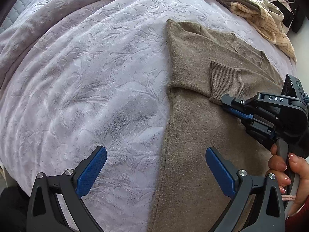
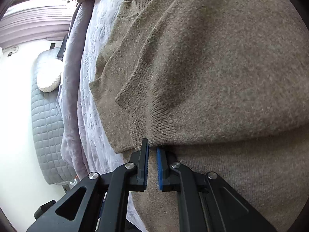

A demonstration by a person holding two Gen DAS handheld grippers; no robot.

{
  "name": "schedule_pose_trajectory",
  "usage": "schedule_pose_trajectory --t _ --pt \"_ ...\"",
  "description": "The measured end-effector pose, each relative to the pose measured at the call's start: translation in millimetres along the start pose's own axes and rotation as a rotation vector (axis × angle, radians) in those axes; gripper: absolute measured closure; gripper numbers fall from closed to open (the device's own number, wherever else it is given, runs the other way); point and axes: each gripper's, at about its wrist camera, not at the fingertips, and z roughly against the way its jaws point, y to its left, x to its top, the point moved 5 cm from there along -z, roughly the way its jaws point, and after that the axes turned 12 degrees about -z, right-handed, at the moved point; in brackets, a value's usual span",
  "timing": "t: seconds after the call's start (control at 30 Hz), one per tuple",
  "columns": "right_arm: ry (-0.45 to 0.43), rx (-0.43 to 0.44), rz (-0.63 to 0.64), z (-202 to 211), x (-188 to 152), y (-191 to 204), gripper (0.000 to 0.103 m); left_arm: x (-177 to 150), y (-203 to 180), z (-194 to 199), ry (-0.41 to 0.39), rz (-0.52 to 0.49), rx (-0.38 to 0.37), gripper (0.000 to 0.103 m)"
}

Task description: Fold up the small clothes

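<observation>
A brown knit sweater (image 1: 193, 100) lies flat on the lilac bed cover, its left sleeve folded in over the body with the ribbed cuff (image 1: 226, 81) on top. My left gripper (image 1: 156, 162) is open and empty, hovering above the sweater's left edge near the hem. My right gripper (image 1: 231, 106) is at the ribbed cuff; in the right wrist view (image 2: 152, 147) its jaws are nearly closed, with a narrow gap, and the cuff edge (image 2: 154, 133) sits at the tips.
The lilac embossed blanket (image 1: 87, 77) covers the bed left of the sweater. A heap of beige and striped clothes (image 1: 260, 13) lies at the far right corner. A grey quilted pad (image 2: 48, 125) and white cushion show beside the bed.
</observation>
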Motion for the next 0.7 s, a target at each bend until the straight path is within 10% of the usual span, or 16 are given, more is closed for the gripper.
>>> schedule_pose_trajectory --t 0.17,0.43,0.53,0.7 --pt "0.029 -0.111 0.131 16 -15 8 0.091 -1 -7 1 0.009 -0.017 0.012 0.000" --pt "-0.242 -0.394 0.276 88 32 -17 0.091 -5 -20 -3 0.026 -0.016 0.013 0.000" --pt "-0.203 -0.279 0.155 99 42 -43 0.093 -6 -28 -1 0.034 -0.032 0.016 0.000" --pt "-0.190 -0.340 0.182 117 26 -53 0.079 -8 -41 7 0.034 -0.061 0.019 0.000"
